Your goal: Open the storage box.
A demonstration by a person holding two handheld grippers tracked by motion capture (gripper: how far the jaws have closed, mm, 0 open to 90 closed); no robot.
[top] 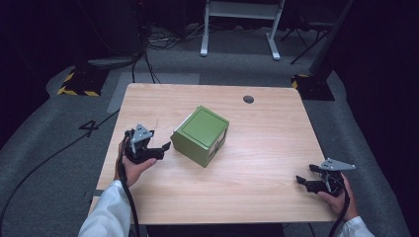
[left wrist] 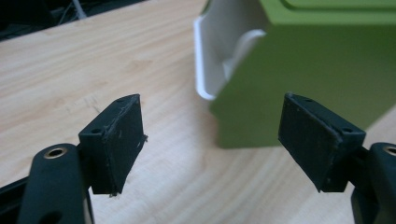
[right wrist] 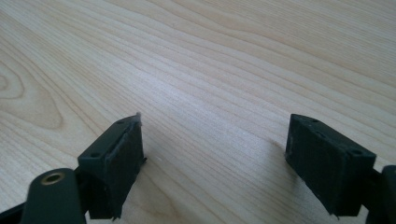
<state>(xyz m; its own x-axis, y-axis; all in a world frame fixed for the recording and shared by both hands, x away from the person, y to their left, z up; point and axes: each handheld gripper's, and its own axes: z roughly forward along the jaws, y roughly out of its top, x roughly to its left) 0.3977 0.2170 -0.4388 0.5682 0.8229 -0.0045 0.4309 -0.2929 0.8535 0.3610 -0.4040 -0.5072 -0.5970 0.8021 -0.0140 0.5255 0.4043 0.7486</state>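
Two grippers we hold with fingers spread, empty: left gripper (top: 159, 148) beside the green box (top: 200, 135) mid-worktop (top: 257, 148), right gripper (top: 307, 178) near the right edge.

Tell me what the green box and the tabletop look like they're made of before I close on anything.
Green box: looks like moulded plastic, matte green shell with a smooth white insert showing at one end; the rounded edges and even colour suggest it. Tabletop: light wood or wood-look laminate, with visible grain lines and a slight sheen; I can't tell which.
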